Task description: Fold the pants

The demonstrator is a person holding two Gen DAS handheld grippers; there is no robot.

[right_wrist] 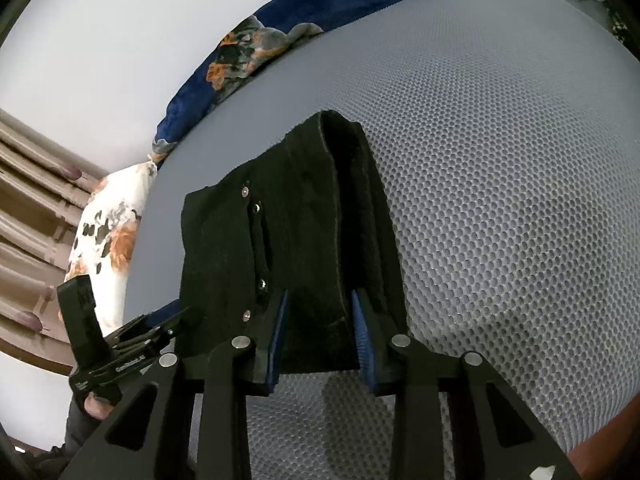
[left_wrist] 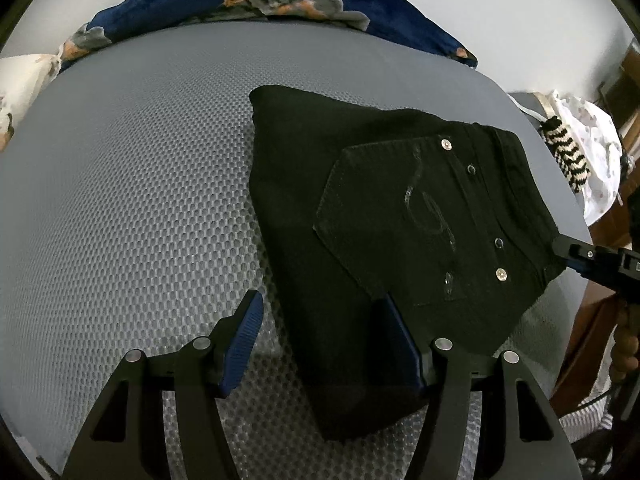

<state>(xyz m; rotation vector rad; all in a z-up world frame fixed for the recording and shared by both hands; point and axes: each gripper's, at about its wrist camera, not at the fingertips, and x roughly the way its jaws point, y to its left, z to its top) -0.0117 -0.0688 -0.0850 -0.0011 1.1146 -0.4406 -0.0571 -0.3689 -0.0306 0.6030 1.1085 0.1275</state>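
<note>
Pants (left_wrist: 360, 208) folded on mattress (left_wrist: 140, 200) — right gripper (right_wrist: 320, 320) clamps them

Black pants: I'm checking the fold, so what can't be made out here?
- Left wrist view: black pants near end sits behind the left gripper.
- Right wrist view: right gripper pads cover the hem; whether they pinch it is unclear.

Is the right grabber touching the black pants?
Touching. The right wrist view shows the right gripper with both pads pressed into the black pants; the left wrist view shows its tip on the waistband.
</note>
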